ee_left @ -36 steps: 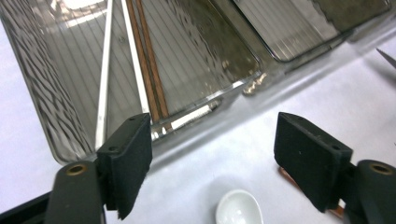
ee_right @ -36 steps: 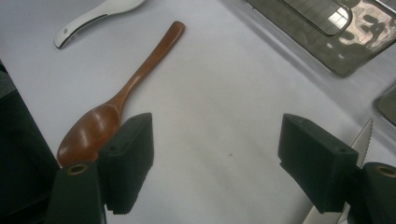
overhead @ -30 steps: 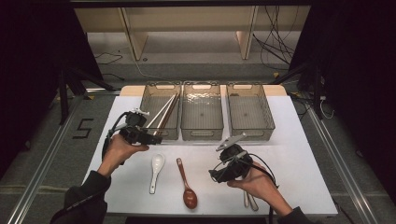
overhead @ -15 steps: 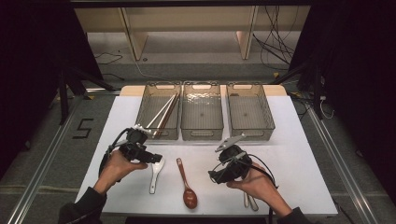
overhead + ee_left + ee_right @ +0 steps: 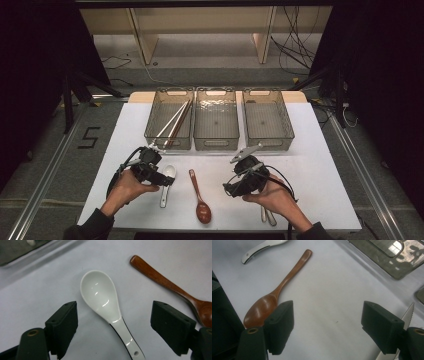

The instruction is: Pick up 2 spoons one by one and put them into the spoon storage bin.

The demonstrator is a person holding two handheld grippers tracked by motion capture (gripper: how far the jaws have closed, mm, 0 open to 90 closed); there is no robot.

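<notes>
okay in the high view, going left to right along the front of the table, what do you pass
Left gripper → white spoon → wooden spoon → right gripper, with cutlery showing under the hand holding it. The left gripper's jaws stand open just over the white spoon's bowl; the right gripper is open too.
</notes>
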